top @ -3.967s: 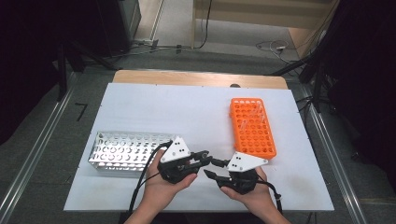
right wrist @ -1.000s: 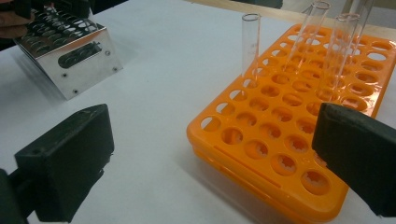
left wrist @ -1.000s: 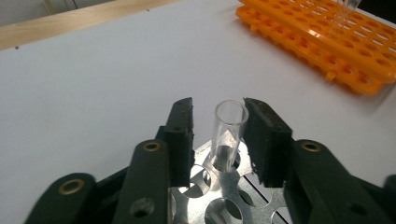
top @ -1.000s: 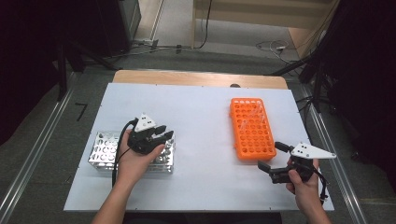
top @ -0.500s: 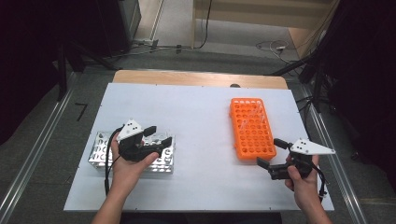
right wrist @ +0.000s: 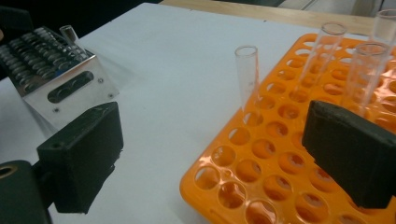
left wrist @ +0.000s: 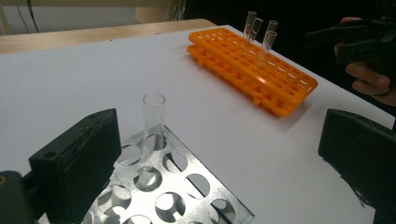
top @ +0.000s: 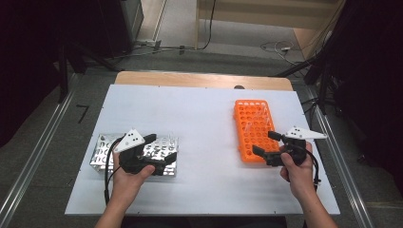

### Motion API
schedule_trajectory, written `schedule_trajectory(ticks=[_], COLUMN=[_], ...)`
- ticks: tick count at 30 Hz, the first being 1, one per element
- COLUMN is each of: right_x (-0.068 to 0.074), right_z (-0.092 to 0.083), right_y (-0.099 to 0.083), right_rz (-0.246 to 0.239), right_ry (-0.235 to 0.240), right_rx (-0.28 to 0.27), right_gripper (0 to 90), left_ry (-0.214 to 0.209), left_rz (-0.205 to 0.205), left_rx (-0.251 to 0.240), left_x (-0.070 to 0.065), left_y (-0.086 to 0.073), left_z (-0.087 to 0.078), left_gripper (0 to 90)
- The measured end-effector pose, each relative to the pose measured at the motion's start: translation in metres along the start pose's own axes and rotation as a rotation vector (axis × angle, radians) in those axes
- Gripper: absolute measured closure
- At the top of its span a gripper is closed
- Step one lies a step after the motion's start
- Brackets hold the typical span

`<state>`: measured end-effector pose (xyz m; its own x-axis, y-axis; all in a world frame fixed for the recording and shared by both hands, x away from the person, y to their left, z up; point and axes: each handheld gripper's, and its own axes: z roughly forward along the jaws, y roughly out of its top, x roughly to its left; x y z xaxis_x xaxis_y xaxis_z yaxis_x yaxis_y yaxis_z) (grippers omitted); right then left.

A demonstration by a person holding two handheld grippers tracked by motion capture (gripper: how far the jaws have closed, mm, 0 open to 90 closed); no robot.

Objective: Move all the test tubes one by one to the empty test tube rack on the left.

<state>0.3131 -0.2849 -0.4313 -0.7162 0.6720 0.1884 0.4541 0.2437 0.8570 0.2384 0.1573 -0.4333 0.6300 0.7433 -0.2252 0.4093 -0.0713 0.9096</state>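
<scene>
- At near end of orange rack [top: 252, 124], on right side of worktop [top: 199, 118]: right tool [top: 264, 143], pads apart though just been closing a little, nothing between them.
- Straight ahead of it, a little beyond the pads: front tube [right wrist: 246, 79], upright in a rack hole, long axis vertical; three more tubes [right wrist: 327, 51] farther back.
- Far nearer to the right hand than to the left; probably next, a level push forward to bracket that tube, then a squeeze.
- Over steel rack [top: 102, 154] at left: left tool [top: 161, 148], pads wide apart, just been opening, placed tube [left wrist: 153, 116] just ahead, untouched, upright in what seems a hole along the rack's edge, hard to fix from above.
- Against one second ago: left tool then nearly closed over the same rack, now spread and slid slightly toward the rack's near-left; right tool then off the orange rack's near-right corner, now drawn in against its near end.
</scene>
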Motion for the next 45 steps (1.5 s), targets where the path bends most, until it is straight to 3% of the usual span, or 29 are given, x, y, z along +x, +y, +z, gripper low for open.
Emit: schedule_trajectory(ticks=[2,5,9,11,19,24,35,45], right_x=[-0.002,-0.003,-0.002,-0.004,-0.01,-0.014,-0.012,-0.011], right_z=[0.007,0.018,0.032,0.039,0.063,0.07,0.075,0.074], right_y=[0.004,0.009,0.016,0.018,0.016,0.014,0.01,0.01], right_rz=[0.007,0.013,0.007,0.017,0.02,0.02,0.014,0.021], right_ry=[0.021,0.014,-0.052,-0.087,-0.178,-0.208,-0.235,-0.233], right_rx=[0.014,0.029,0.055,0.06,0.12,0.141,0.166,0.153], right_gripper=[9.6,13.5,22.0,30.4,51.0,61.1,71.6,73.3], left_ry=[0.005,0.004,0.005,0.009,-0.001,-0.002,0.001,-0.005], left_rz=[-0.002,-0.005,-0.006,-0.001,0.002,0.002,0.0,0.004], left_rx=[-0.001,-0.006,-0.005,-0.002,-0.002,0.005,0.009,0.013], left_x=[0.0,0.0,0.0,0.0,-0.002,-0.002,-0.002,-0.004], left_y=[0.0,-0.001,-0.001,-0.001,-0.001,-0.001,-0.001,-0.001], left_z=[0.0,0.0,0.0,0.0,0.001,0.002,0.002,0.005], left_gripper=[0.0,0.0,0.0,0.0,0.0,0.0,0.0,0.0])
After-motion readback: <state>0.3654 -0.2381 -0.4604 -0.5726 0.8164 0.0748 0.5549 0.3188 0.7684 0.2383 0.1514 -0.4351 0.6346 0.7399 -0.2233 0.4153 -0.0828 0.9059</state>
